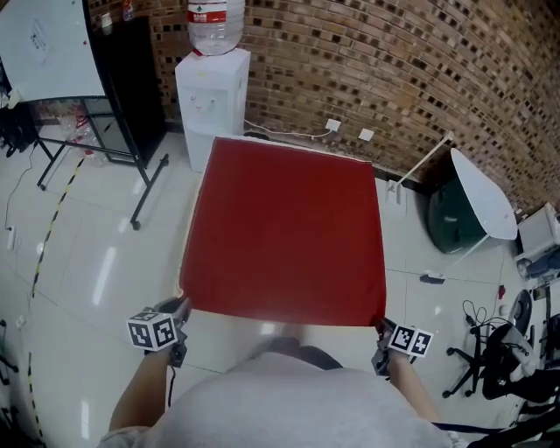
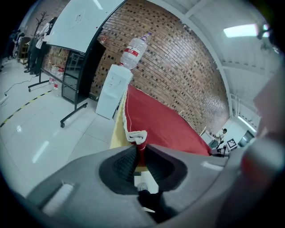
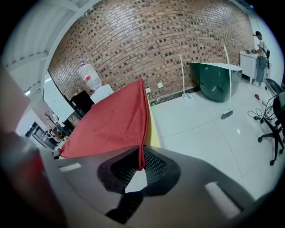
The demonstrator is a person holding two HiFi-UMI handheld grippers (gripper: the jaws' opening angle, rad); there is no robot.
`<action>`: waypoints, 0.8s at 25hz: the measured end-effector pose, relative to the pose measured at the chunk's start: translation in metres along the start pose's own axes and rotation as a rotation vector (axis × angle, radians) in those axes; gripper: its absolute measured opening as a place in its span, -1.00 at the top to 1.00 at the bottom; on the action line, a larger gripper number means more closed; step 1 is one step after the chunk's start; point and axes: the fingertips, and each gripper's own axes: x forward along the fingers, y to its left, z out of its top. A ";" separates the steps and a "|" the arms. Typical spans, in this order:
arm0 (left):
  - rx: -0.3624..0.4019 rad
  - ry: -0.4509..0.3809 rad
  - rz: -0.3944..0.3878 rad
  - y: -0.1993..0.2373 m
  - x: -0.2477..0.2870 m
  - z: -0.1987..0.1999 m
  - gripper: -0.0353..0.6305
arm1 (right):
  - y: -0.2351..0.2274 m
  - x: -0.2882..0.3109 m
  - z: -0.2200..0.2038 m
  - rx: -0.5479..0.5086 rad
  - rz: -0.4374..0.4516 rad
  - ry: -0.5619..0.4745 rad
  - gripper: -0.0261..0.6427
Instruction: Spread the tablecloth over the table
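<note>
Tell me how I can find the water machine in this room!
Look at the long brick wall on the far side of the room. Just past the far edge of the red tablecloth stands the water dispenser, a white box close to that wall. Unlike the black cabinet beside it, it carries a big clear water bottle on top.

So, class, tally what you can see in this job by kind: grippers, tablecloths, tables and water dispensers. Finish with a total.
grippers: 2, the left gripper and the right gripper
tablecloth: 1
table: 1
water dispenser: 1
total: 5
</note>
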 end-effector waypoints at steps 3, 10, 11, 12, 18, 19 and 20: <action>-0.022 -0.017 0.002 0.004 -0.005 -0.007 0.74 | -0.002 0.000 -0.003 -0.034 -0.012 0.025 0.88; -0.025 -0.048 0.058 0.015 -0.027 -0.016 0.69 | -0.002 -0.001 -0.006 -0.060 -0.002 0.021 0.79; -0.020 -0.047 0.066 0.015 -0.030 -0.018 0.69 | -0.001 -0.004 -0.006 -0.055 0.002 0.008 0.77; -0.014 -0.045 0.071 0.014 -0.035 -0.020 0.69 | -0.001 -0.009 -0.007 -0.053 0.005 -0.007 0.75; 0.018 -0.058 0.049 -0.023 -0.063 -0.047 0.70 | -0.013 -0.047 -0.046 -0.061 0.017 -0.057 0.84; 0.028 -0.062 0.037 -0.035 -0.068 -0.056 0.70 | -0.013 -0.056 -0.058 -0.060 0.032 -0.063 0.85; 0.038 -0.067 0.022 -0.049 -0.073 -0.066 0.76 | -0.011 -0.066 -0.070 -0.063 0.050 -0.072 0.88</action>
